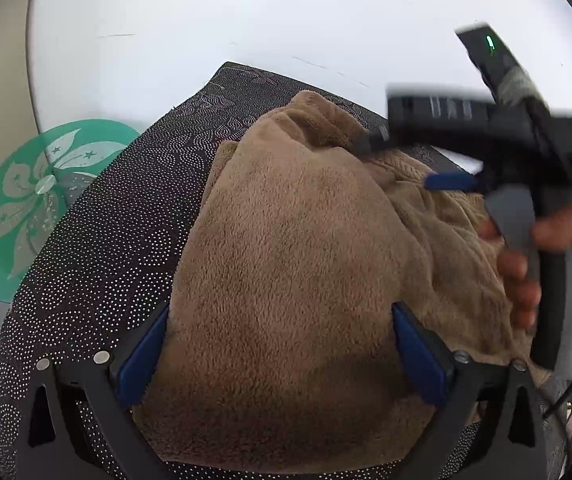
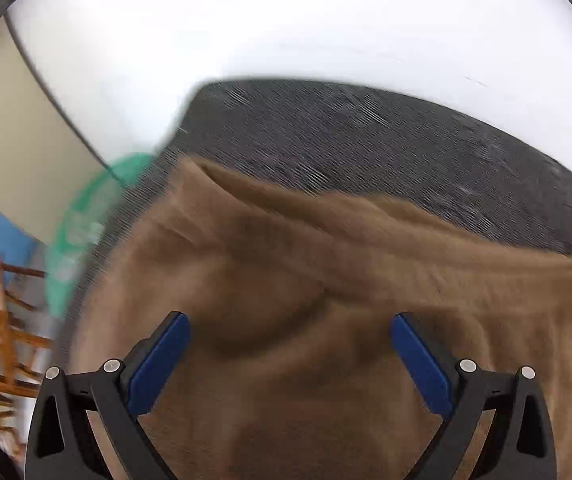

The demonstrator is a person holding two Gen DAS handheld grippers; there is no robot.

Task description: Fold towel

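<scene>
The left hand-held gripper (image 1: 280, 354) hovers with its blue pads spread wide, the brown towel (image 1: 286, 248) bunched between and ahead of them on a dark dotted mat (image 1: 118, 232). The right hand-held gripper (image 2: 289, 360) — held by a hand (image 1: 525, 276) off to the left one's right — is spread too, over the same towel. Beyond the mat lies the white bench (image 1: 206, 20); a green glass disc (image 1: 34, 200) sits to the left.
</scene>
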